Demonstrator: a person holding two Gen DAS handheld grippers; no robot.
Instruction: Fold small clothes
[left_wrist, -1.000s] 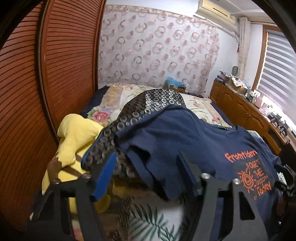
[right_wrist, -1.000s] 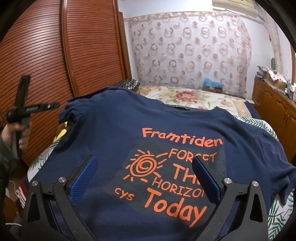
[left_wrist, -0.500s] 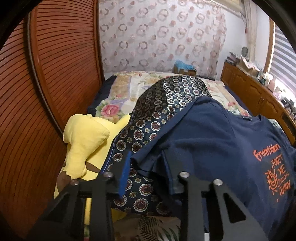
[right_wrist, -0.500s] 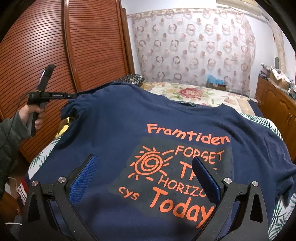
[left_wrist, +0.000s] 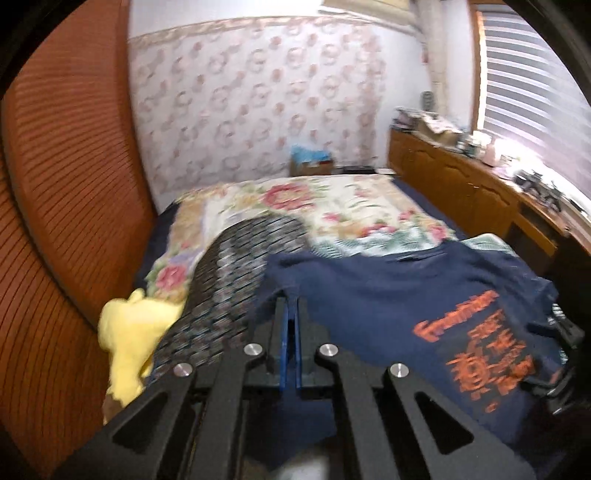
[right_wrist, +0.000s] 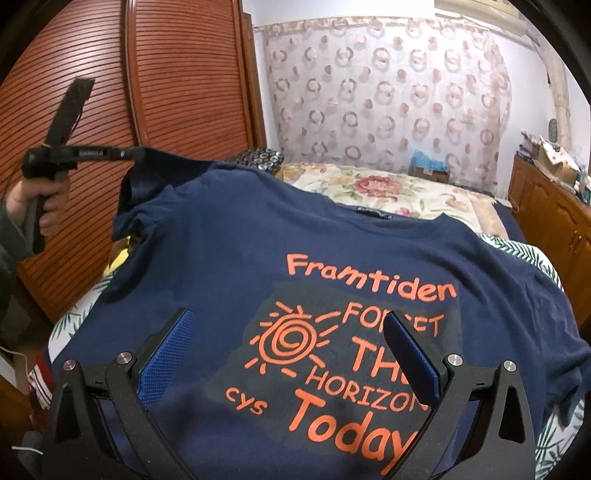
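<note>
Your left tongs (right_wrist: 135, 153) are pinching the left sleeve (right_wrist: 129, 192) of the navy T-shirt (right_wrist: 229, 236), lifting it off the bed (right_wrist: 388, 192), likely so it can swing inward for the first fold. The shirt lies print-up across the near end of the bed, over a patterned dark garment (left_wrist: 225, 280) with a yellow cloth (left_wrist: 129, 339) at its left. Your right tongs (right_wrist: 291, 354) hover spread above the orange print, gripping nothing, probably ready to pin the body. Count: one T-shirt, two other fabrics, two tongs.
</note>
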